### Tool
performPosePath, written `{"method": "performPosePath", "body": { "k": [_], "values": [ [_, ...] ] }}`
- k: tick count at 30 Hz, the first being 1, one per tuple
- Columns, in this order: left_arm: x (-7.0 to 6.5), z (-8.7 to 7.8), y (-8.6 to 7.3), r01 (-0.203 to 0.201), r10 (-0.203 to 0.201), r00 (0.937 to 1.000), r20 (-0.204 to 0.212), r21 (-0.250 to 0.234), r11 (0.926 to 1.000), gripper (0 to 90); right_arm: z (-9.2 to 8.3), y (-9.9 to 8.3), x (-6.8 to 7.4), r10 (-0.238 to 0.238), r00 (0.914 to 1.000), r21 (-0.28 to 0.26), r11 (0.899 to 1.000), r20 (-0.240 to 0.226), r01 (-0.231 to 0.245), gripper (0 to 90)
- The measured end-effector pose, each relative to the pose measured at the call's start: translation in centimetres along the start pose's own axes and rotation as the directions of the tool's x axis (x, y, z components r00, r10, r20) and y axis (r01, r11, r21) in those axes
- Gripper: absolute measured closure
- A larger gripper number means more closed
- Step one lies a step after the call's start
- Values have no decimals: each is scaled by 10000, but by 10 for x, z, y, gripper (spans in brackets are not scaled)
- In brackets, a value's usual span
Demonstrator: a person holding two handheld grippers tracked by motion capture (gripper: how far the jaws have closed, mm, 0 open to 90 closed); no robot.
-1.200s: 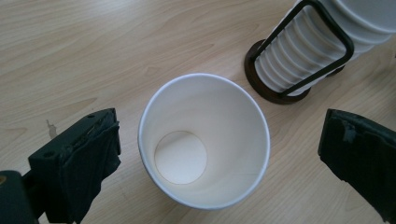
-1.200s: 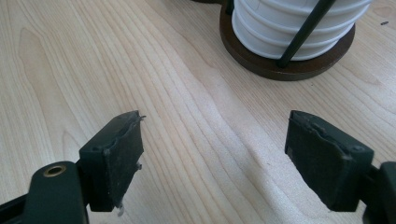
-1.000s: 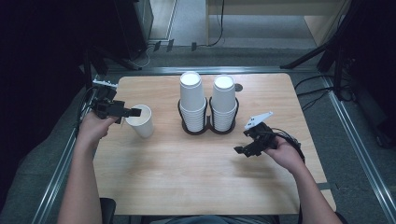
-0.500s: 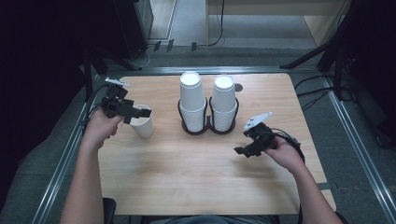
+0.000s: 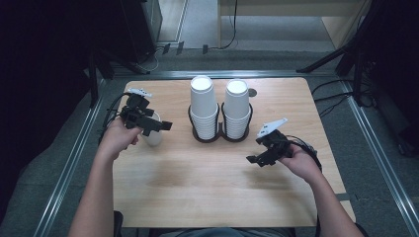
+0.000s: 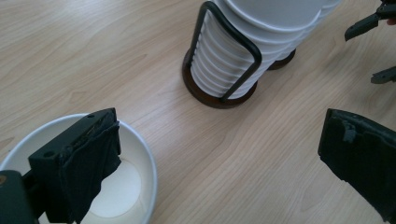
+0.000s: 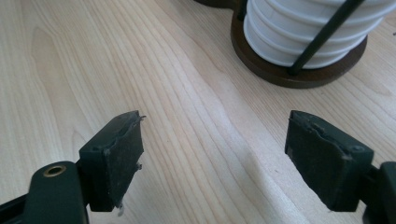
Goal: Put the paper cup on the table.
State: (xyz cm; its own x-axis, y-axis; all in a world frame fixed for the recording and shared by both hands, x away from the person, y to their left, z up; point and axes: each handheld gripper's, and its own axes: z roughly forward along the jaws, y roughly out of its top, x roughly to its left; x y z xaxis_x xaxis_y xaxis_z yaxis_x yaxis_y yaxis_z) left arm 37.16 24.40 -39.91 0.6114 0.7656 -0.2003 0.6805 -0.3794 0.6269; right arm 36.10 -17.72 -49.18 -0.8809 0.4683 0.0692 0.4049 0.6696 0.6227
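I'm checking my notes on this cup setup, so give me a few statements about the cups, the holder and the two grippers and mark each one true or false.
1. The single paper cup stands upright on the table. True.
2. The left gripper is clamped shut on that cup. False: its fingers stand wide apart, one of them over the cup's mouth.
3. Two stacks of white cups sit in a dark wire holder. True.
4. The right gripper holds a cup. False: it is open over bare wood, with nothing between its fingers.
5. The holder sits at the table's near edge. False: it is toward the far side, mid-table.
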Motion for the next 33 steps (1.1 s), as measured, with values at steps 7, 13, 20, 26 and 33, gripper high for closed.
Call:
{"method": "performPosePath", "body": {
  "k": [7,13,20,26,33],
  "values": [
    [-9,4,2,-194,195,9998,60,-214,9996,0,0,2,4,-86,10000,7,10000,-8,86,192],
    [-17,8,-1,-429,431,9990,95,-141,9990,0,3,4,8,-177,9998,94,9998,-49,177,192],
    [-27,19,-3,-669,671,9972,328,-69,9977,0,2,6,11,-248,9996,23,9997,-108,248,193],
    [-39,31,-7,-814,814,9960,379,-26,9967,0,2,6,12,-260,9996,34,9997,-141,260,193],
    [-50,43,-12,-1200,1194,9918,450,108,9927,0,2,7,15,-300,9993,35,9995,-204,301,192]
  ]
}}
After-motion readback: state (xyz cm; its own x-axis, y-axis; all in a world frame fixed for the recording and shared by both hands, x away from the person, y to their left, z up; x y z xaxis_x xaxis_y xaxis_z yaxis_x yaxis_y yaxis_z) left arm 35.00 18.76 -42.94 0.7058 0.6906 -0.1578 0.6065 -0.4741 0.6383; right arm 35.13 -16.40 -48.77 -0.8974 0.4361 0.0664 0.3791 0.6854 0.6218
